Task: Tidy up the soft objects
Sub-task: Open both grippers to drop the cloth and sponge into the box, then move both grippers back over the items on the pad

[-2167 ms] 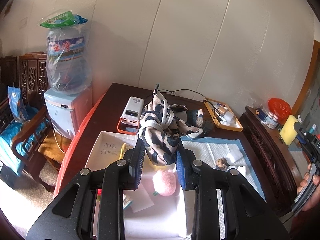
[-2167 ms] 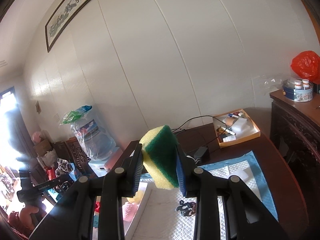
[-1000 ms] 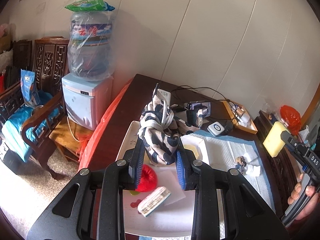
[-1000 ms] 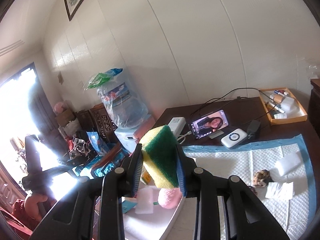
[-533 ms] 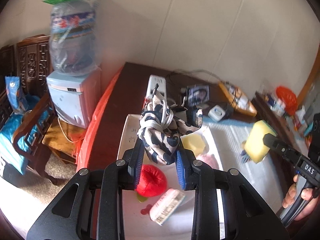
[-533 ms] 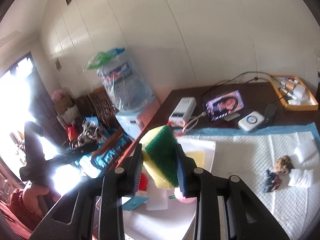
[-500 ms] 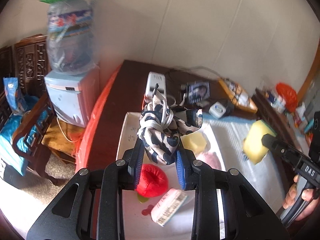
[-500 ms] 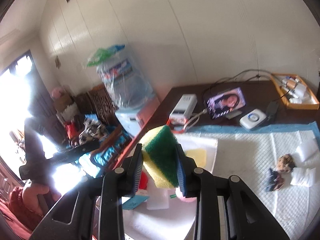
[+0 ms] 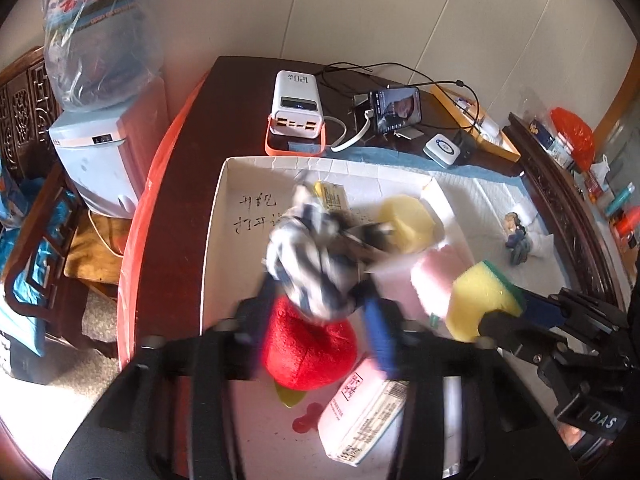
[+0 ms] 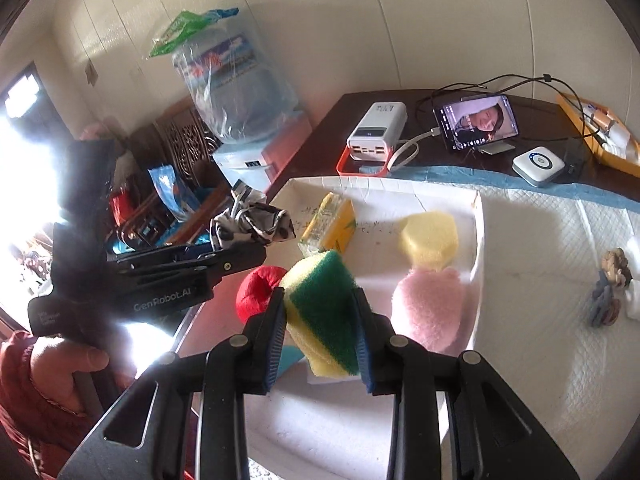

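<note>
The spotted scarf (image 9: pixel 316 264) sits blurred between the fingers of my left gripper (image 9: pixel 320 300), whose jaws are opening above the white tray (image 9: pixel 216 216). The right wrist view shows that scarf (image 10: pixel 252 224) resting at the left gripper's (image 10: pixel 240 248) tips. My right gripper (image 10: pixel 320 308) holds the yellow-and-green sponge (image 10: pixel 324 312) low over the tray (image 10: pixel 476 240); its pads still press on it as they begin to open. In the tray lie a red plush (image 9: pixel 308 348), a pink fluffy piece (image 10: pixel 428 312) and a pale yellow sponge (image 10: pixel 430 236).
A pink packet (image 9: pixel 364 416) and a yellow carton (image 10: pixel 332 220) also lie in the tray. Behind it are a power bank (image 9: pixel 296 108), a phone (image 9: pixel 396 108) and cables. A figurine (image 9: pixel 516 236) stands on the white pad (image 9: pixel 500 200). A water dispenser (image 9: pixel 100 144) is left of the table.
Both grippers have come down over the white tray. The left jaws have spread apart and the scarf has loosened and blurred between them. The right gripper still carries the sponge.
</note>
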